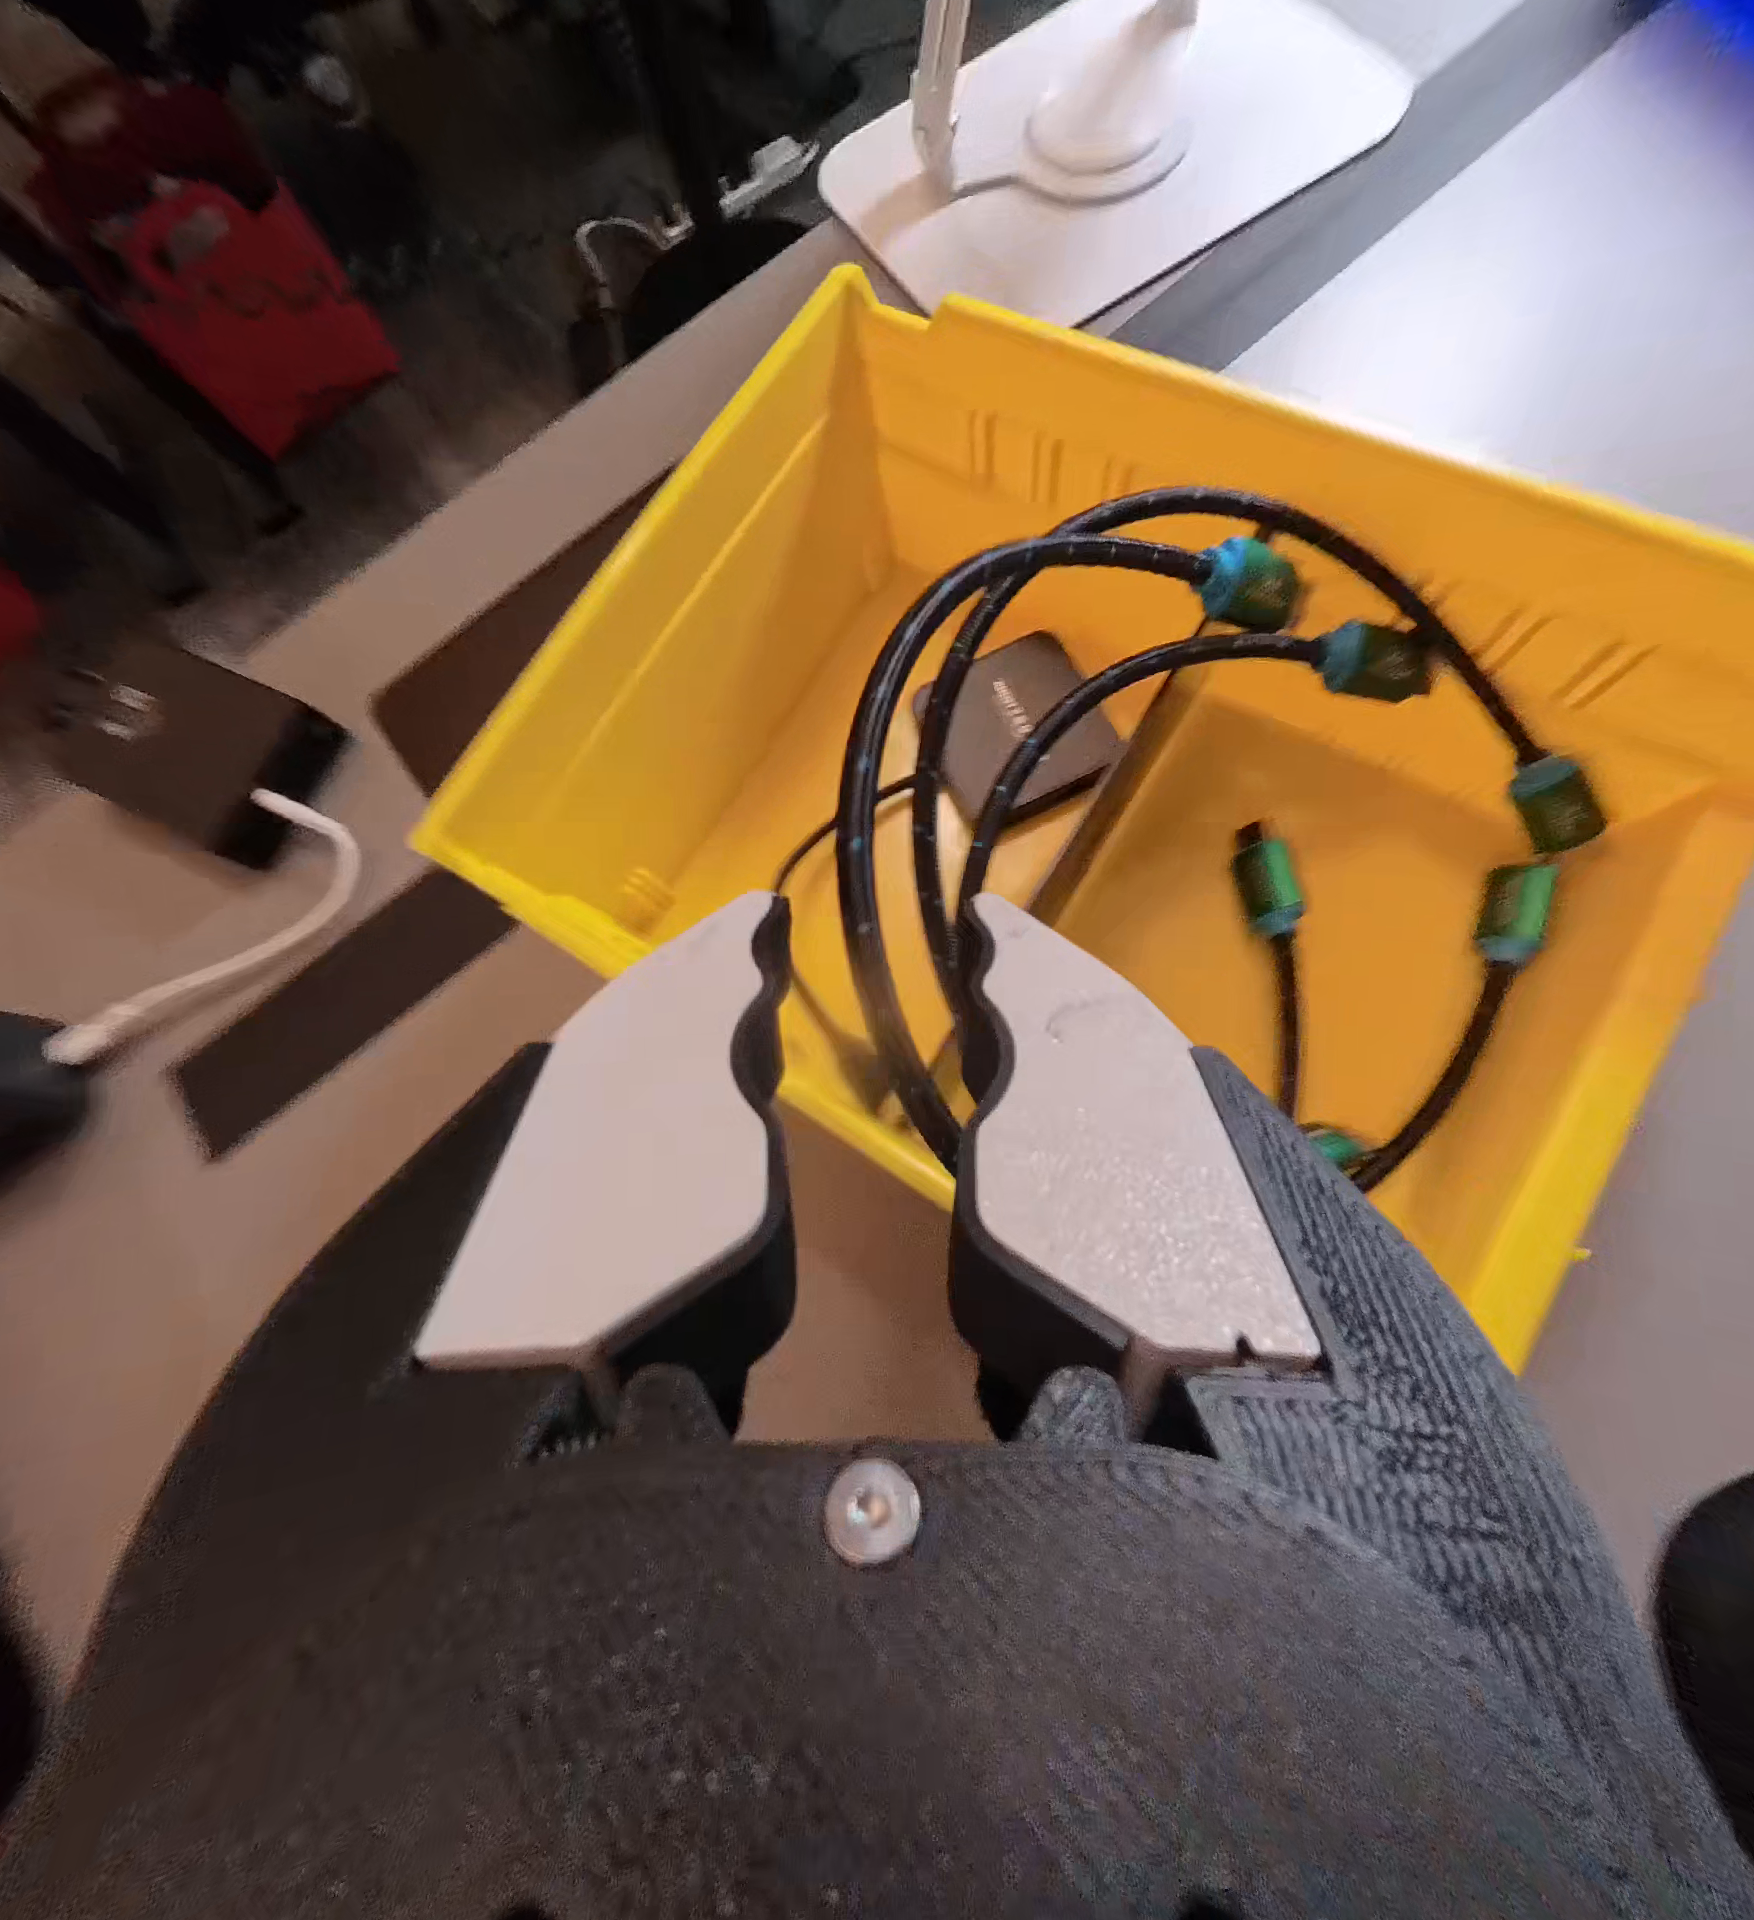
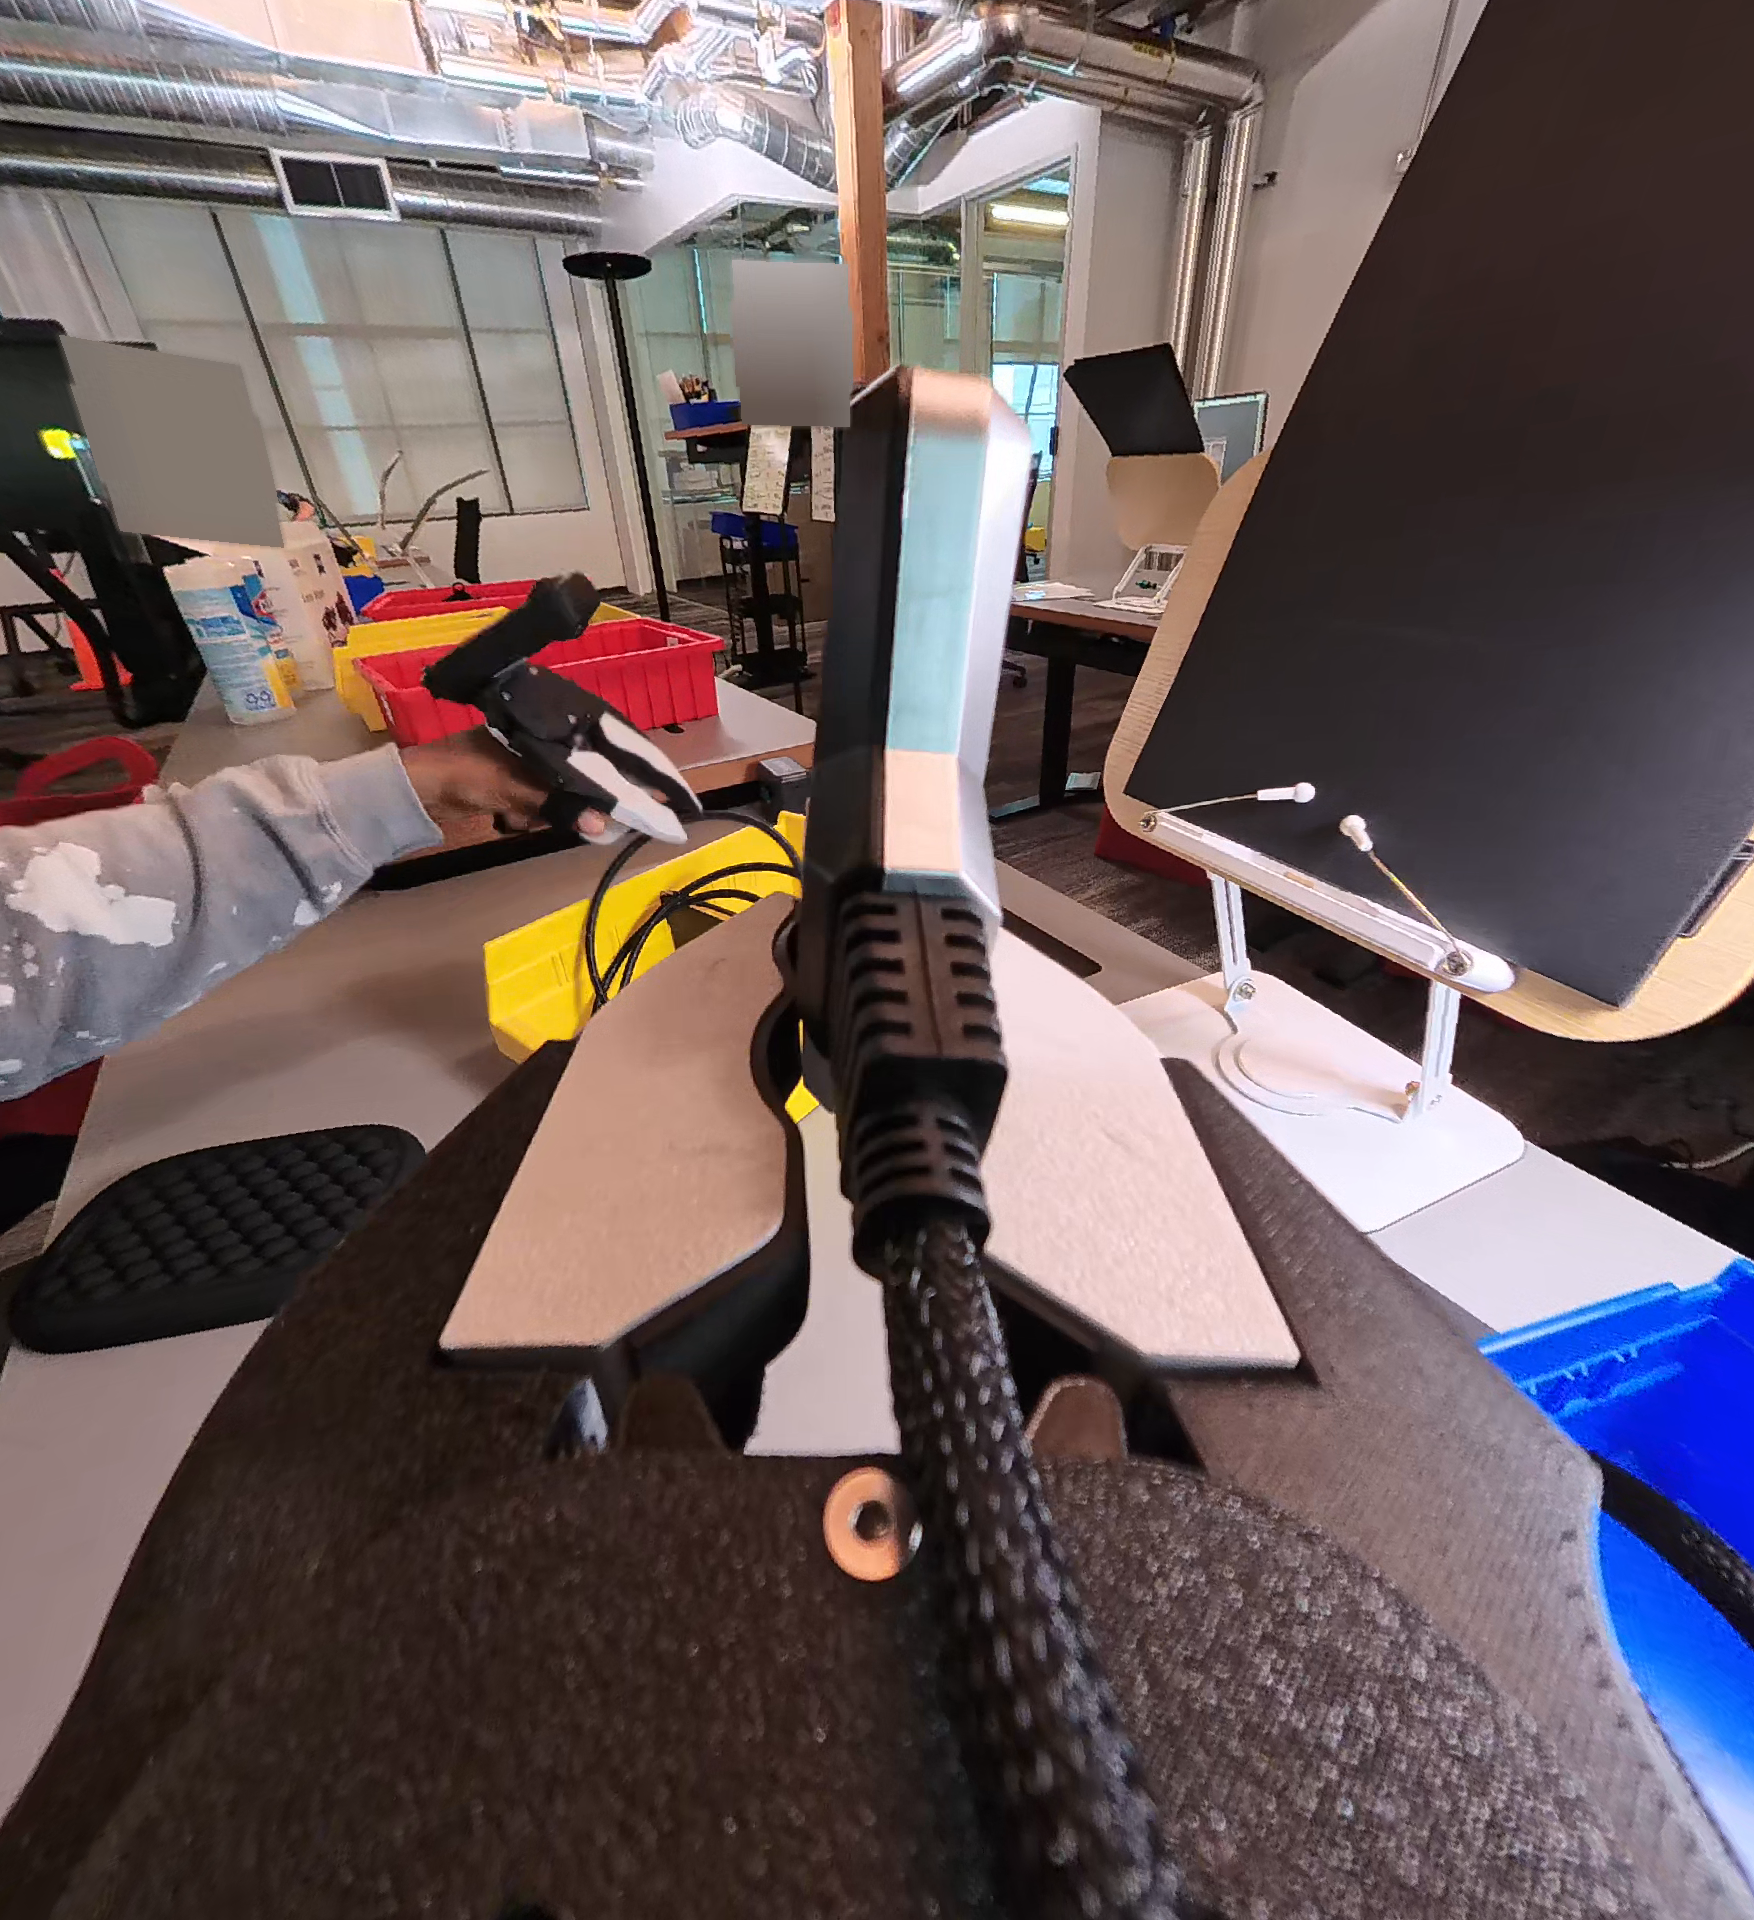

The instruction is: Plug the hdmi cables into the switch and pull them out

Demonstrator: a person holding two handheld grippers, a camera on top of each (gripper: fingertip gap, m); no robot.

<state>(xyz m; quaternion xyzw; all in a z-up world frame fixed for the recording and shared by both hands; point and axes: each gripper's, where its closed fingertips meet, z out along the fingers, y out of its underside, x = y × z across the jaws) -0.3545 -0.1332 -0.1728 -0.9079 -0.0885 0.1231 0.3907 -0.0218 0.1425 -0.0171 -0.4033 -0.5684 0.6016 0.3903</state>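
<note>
We hold the switch [image 2: 914,644] clamped in our right gripper [image 2: 883,997], raised above the table [image 2: 353,987], its long axis nearly upright and its free end pointing up and away from the camera; 1 braided lead [image 2: 956,1351] runs from its lower end back toward us. Our left gripper [image 1: 873,935] hovers with jaws parted and empty over the yellow bin [image 1: 748,582], where the hdmi cables [image 1: 966,644] loop; we should pinch 1 green plug [image 1: 1252,587] squarely by its body, then line it up with a port before pushing.
</note>
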